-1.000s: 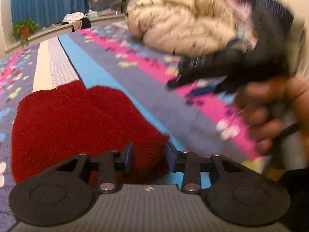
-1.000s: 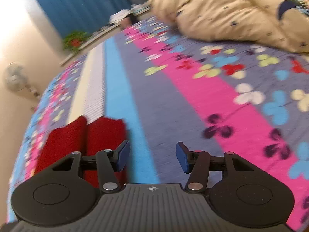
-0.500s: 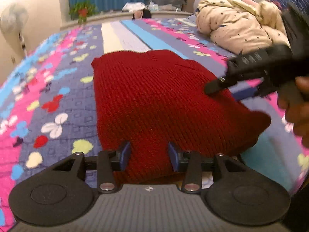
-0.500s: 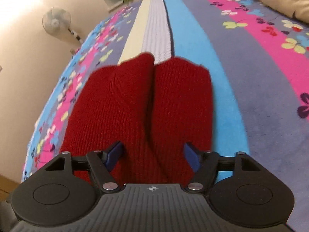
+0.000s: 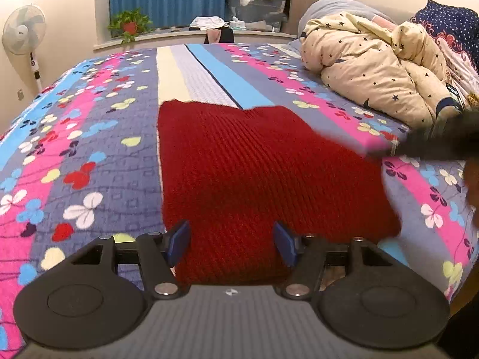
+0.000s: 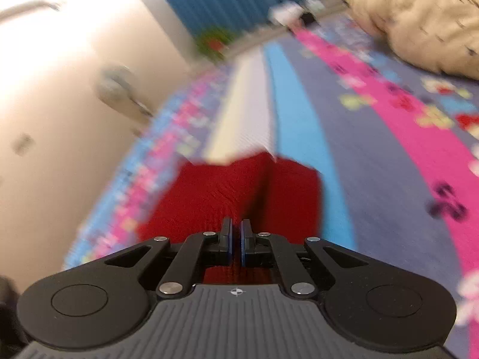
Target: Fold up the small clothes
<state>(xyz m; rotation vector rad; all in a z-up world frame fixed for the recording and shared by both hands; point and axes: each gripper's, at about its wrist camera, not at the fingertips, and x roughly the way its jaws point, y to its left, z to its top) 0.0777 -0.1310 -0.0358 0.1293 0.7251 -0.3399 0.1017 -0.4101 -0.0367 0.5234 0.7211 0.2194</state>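
Right gripper [image 6: 236, 243] clamped shut since half-second earlier, contents unclear; left gripper [image 5: 232, 242] opening over red knit [image 5: 254, 179]; slippage risked at 6 o'clock hem.

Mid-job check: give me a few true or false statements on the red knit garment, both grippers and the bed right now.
1. The red knit garment lies on the flowered striped bedspread. True.
2. The left gripper is clamped shut. False: its jaws are opening, pads apart.
3. The right gripper stands wide open. False: its pads are together.
4. A cream star-printed quilt is bunched on the bed. True.
5. The garment is blue. False: red.
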